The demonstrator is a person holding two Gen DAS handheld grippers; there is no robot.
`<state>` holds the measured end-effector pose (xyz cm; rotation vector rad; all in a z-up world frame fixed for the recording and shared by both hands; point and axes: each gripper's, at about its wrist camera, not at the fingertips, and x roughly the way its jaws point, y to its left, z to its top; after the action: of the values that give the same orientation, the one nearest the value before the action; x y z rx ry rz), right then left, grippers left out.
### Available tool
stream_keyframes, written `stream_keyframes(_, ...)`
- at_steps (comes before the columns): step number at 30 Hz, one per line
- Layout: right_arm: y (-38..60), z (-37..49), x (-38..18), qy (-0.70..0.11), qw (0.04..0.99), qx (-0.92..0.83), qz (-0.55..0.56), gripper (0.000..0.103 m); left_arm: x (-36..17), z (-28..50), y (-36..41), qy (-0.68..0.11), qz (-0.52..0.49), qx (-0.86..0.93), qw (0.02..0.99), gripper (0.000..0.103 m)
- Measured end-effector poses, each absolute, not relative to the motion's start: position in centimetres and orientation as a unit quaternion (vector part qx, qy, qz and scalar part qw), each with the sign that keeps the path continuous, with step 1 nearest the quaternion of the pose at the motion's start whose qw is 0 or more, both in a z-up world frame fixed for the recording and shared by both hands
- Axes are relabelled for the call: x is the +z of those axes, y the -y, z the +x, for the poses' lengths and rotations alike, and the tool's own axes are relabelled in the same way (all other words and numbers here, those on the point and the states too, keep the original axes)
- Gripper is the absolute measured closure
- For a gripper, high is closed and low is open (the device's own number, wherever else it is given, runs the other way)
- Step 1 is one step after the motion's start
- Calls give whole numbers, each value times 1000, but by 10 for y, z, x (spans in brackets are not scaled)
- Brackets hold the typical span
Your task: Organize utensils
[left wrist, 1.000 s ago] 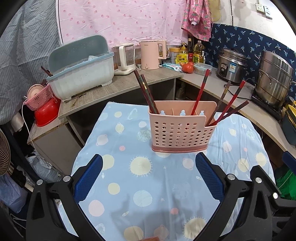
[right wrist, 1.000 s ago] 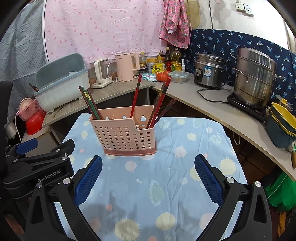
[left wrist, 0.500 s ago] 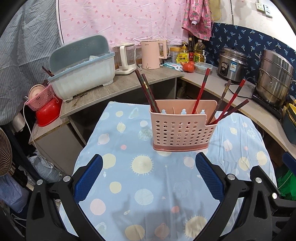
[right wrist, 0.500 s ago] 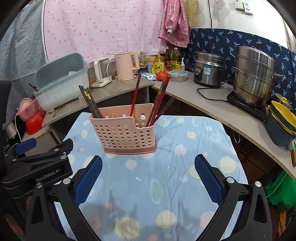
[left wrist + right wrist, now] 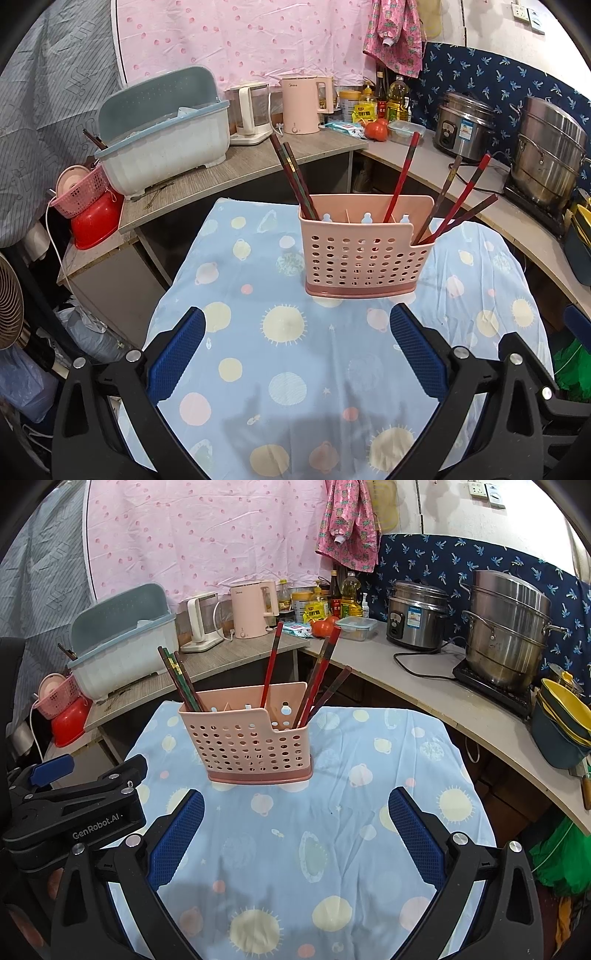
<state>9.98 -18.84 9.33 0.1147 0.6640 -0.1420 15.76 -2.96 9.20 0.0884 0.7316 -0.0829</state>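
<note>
A pink perforated utensil holder (image 5: 364,254) stands upright on the blue patterned tablecloth (image 5: 295,369); it also shows in the right wrist view (image 5: 251,744). Several chopsticks stand in it: dark ones (image 5: 293,177) at its left end, a red one (image 5: 400,177) in the middle, red and brown ones (image 5: 461,201) at its right end. My left gripper (image 5: 295,334) is open and empty, short of the holder. My right gripper (image 5: 295,812) is open and empty, also short of it. The left gripper's body (image 5: 70,808) shows at the left of the right wrist view.
A dish rack (image 5: 162,144), kettles (image 5: 299,105) and bottles stand on the counter behind. A rice cooker (image 5: 417,616), a steel steamer pot (image 5: 506,642) and stacked bowls (image 5: 565,723) stand on the right counter. A pink basket and red bowl (image 5: 92,206) sit at the left.
Both wrist views have shifted only slightly; the holder appears a touch lower and nearer. Both grippers stay open and empty.
</note>
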Motion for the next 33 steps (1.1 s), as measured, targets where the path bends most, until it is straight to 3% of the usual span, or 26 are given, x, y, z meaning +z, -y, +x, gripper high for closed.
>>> stream_keyframes(33,191,98,90,-328,941,-71,56,7,87,158,30,-355,48,-43,933,8)
